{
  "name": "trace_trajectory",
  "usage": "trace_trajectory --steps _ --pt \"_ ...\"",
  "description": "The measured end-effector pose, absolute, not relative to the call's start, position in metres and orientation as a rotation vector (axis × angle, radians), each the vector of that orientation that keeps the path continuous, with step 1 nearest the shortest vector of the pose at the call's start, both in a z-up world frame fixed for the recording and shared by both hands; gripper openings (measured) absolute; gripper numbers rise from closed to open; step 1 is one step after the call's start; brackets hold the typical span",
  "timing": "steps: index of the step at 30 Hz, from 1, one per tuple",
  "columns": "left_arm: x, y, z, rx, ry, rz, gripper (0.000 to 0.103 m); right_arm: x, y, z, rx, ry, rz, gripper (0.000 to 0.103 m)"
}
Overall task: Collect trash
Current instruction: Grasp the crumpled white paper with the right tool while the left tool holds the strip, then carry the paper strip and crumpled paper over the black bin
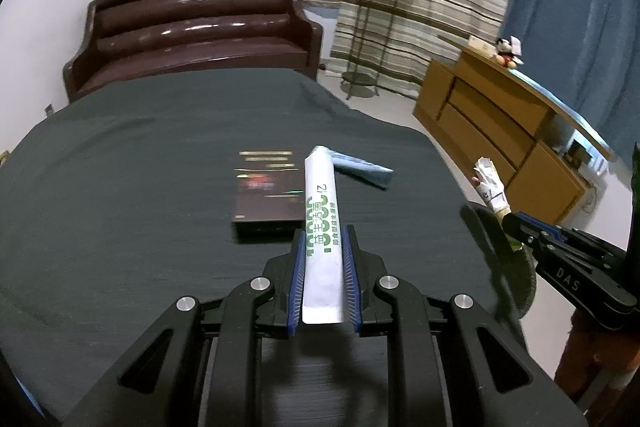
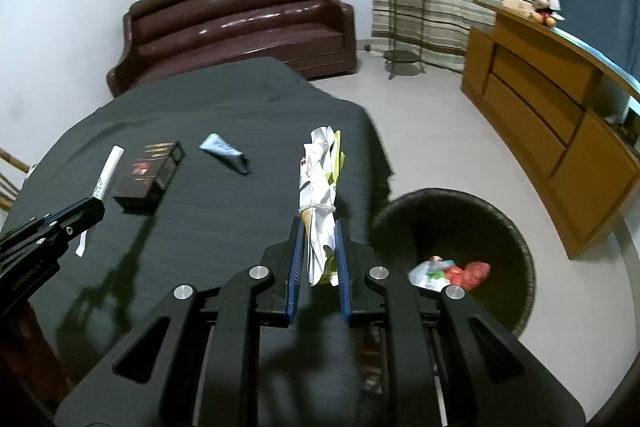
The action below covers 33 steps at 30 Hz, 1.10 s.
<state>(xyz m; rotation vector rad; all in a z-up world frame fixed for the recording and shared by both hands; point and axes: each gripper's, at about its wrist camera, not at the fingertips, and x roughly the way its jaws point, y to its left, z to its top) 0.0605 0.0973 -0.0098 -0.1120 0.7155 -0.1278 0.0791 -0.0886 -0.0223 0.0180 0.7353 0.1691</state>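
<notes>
A: From the left wrist camera, what lies around?

B: A dark box (image 1: pixel 268 195) lies on the dark table (image 1: pixel 120 187), with a blue packet (image 1: pixel 360 169) at one o'clock from it. A brown sofa (image 1: pixel 192 31) stands at twelve and a wooden cabinet (image 1: pixel 500 131) at two. The left gripper (image 1: pixel 323 251) tilts down over the table, its fingers clamped on a white sachet (image 1: pixel 320 227) that points to twelve. The right gripper (image 1: pixel 510 219) comes in at three o'clock.

A: And the right wrist camera?

B: A black bin (image 2: pixel 508 227) sits on the floor at three, off the table edge, with red and white rubbish (image 2: pixel 448 273) inside. The right gripper (image 2: pixel 318 247) tilts downward, fingers clamped on a crumpled paper bundle (image 2: pixel 320 179). Box (image 2: pixel 150 175) and packet (image 2: pixel 224 151) lie at ten and eleven.
</notes>
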Motion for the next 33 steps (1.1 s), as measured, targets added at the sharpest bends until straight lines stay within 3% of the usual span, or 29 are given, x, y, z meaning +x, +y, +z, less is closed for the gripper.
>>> trace_trajectory --steps 33 --pt "0.081 -0.059 -0.013 0.056 0.7 -0.37 0.02 0.069 -0.213 -0.034 0.116 0.71 -0.051 0.015"
